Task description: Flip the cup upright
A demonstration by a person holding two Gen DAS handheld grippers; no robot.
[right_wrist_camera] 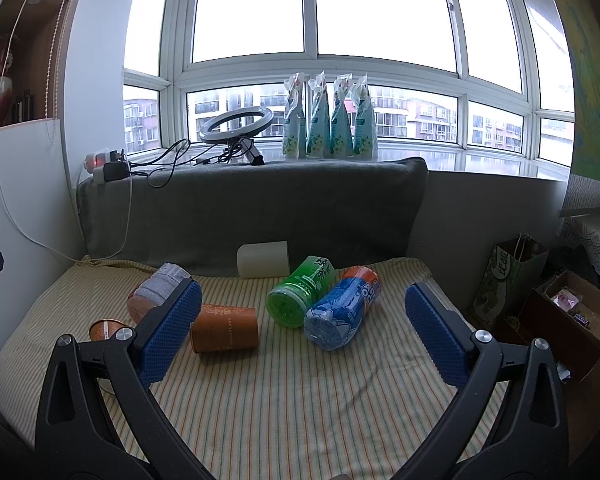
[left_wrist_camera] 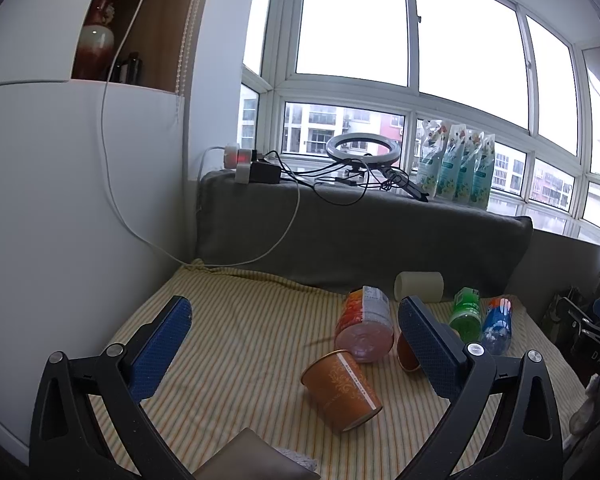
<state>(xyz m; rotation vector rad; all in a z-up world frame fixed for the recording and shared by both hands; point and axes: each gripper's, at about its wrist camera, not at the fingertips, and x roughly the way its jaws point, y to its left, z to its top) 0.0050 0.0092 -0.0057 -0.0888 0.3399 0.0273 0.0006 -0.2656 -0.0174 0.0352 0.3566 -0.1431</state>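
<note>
Several cups lie on their sides on a striped cloth [right_wrist_camera: 300, 392]. An orange paper cup [left_wrist_camera: 342, 392] lies near my open, empty left gripper [left_wrist_camera: 296, 320]. A second orange cup [right_wrist_camera: 225, 328] lies just right of the left finger of my open, empty right gripper [right_wrist_camera: 303, 300]; in the left wrist view [left_wrist_camera: 405, 350] it is partly hidden by a finger. A pink-orange cup [left_wrist_camera: 365, 324], a green cup [right_wrist_camera: 300, 291], a blue cup [right_wrist_camera: 342, 312] and a white cup [right_wrist_camera: 263, 264] also lie tipped over.
A grey cushion [right_wrist_camera: 252, 208] backs the cloth, under a window sill with a ring light [right_wrist_camera: 236, 125], cables, a power strip [right_wrist_camera: 106, 168] and several pouches [right_wrist_camera: 330, 120]. A white cabinet [left_wrist_camera: 60, 200] stands left. A paper bag [right_wrist_camera: 504, 280] and boxes [right_wrist_camera: 572, 320] stand right.
</note>
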